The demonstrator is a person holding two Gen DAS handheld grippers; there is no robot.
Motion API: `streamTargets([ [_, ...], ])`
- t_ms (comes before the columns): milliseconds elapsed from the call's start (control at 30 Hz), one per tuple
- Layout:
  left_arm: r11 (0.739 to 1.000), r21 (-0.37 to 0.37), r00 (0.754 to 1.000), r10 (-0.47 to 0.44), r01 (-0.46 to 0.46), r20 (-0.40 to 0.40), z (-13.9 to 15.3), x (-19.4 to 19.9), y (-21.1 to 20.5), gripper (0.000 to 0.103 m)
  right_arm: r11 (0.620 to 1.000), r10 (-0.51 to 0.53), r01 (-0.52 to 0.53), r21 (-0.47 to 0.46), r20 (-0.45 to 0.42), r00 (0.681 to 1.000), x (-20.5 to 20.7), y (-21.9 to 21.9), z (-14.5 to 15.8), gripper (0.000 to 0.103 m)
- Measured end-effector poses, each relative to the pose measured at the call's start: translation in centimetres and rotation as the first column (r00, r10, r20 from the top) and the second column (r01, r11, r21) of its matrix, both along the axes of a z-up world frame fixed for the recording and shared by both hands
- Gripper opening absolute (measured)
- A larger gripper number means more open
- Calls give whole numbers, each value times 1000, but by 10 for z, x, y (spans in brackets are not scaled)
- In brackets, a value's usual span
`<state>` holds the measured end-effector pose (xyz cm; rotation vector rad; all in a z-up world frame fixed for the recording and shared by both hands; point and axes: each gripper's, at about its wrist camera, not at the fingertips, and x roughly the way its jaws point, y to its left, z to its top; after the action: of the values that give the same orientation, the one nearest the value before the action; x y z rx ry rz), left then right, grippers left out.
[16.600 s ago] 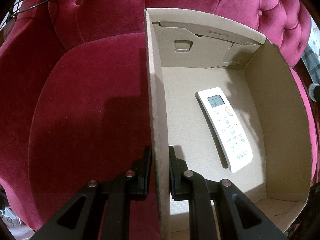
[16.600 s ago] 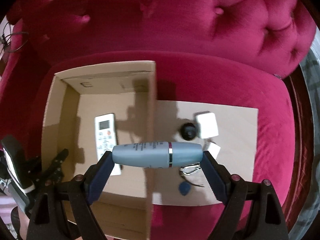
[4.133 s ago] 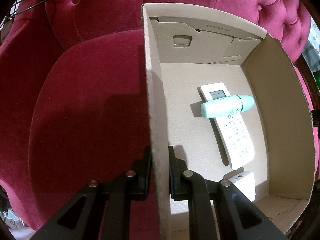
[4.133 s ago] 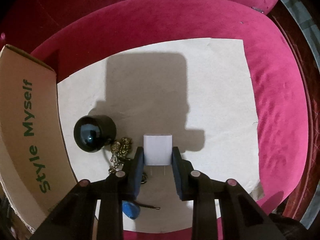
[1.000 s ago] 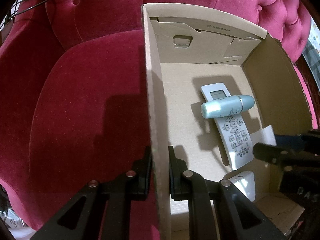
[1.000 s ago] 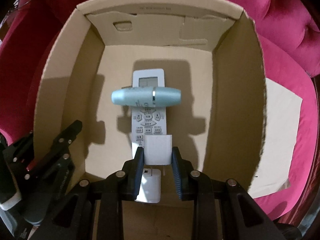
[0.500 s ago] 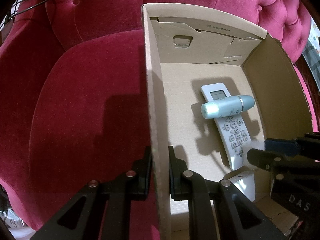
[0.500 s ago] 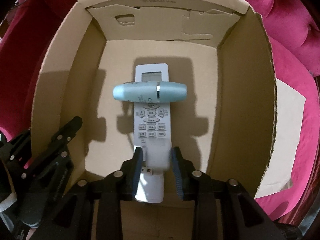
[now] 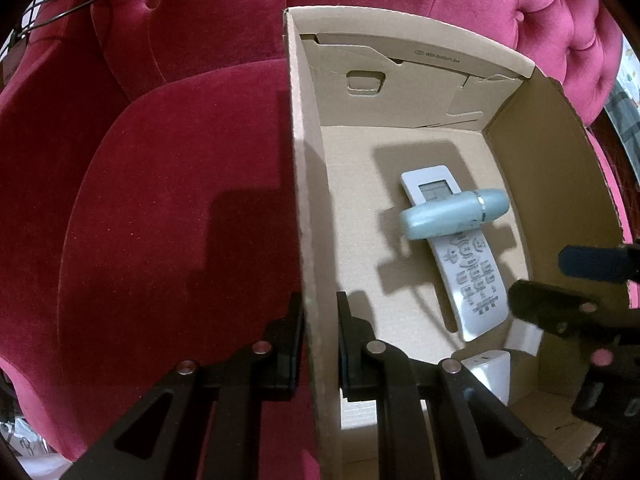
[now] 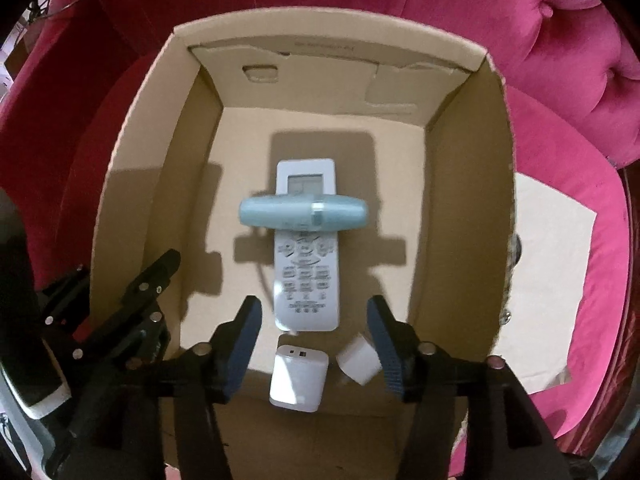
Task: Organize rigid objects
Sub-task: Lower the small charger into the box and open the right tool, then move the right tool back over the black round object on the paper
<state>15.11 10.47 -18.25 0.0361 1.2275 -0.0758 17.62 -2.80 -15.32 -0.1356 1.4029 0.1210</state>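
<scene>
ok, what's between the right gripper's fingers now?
Right wrist view: a white rectangular charger block and small white cube adapter on the cardboard box floor; right gripper opening, gripping neither.

This looks like a home, most likely a living room. The scene sits on a large armchair or sofa (image 9: 180,200) upholstered in deep crimson velvet, its padded back (image 10: 560,40) button-tufted in the manner of domestic furniture. On the seat stands an open cardboard box (image 10: 132,184) holding everyday household items: a white air-conditioner remote (image 10: 306,264), a pale blue bottle (image 10: 302,212) and two small white charger plugs (image 10: 298,380). A sheet of brown paper (image 10: 552,260) lies on the cushion beside it. At the far left edge a dark cable (image 9: 60,4) hangs, though that corner is too distorted to read.
</scene>
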Motion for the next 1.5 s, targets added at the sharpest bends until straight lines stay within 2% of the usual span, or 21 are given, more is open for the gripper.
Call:
streamTargets([
  [67,1000,3,1000,-2,2,1,0,0,-1,15,1000,4,-4,4,7,1000,0,0,4,61],
  [233,1000,1,1000,-1,1,1,0,0,0,15,1000,7,-7,5,32,999,-1,-3,16,73],
  [333,1000,1,1000,-1,1,1,-1,0,0,15,1000,6,-5,-7,60,998,0,-11,31,79],
  [700,1000,4,1000,-2,2,1,-1,-1,0,15,1000,-28,28,4,109,994,7,-43,53,99],
  [1067,1000,4,1000,-1,1,1,-1,-1,0,15,997,-76,80,-23,147,986,12,-91,72,100],
  [1500,1000,8,1000,-1,1,2,-1,-1,-1,15,985,-173,175,-2,141,975,21,-150,59,100],
])
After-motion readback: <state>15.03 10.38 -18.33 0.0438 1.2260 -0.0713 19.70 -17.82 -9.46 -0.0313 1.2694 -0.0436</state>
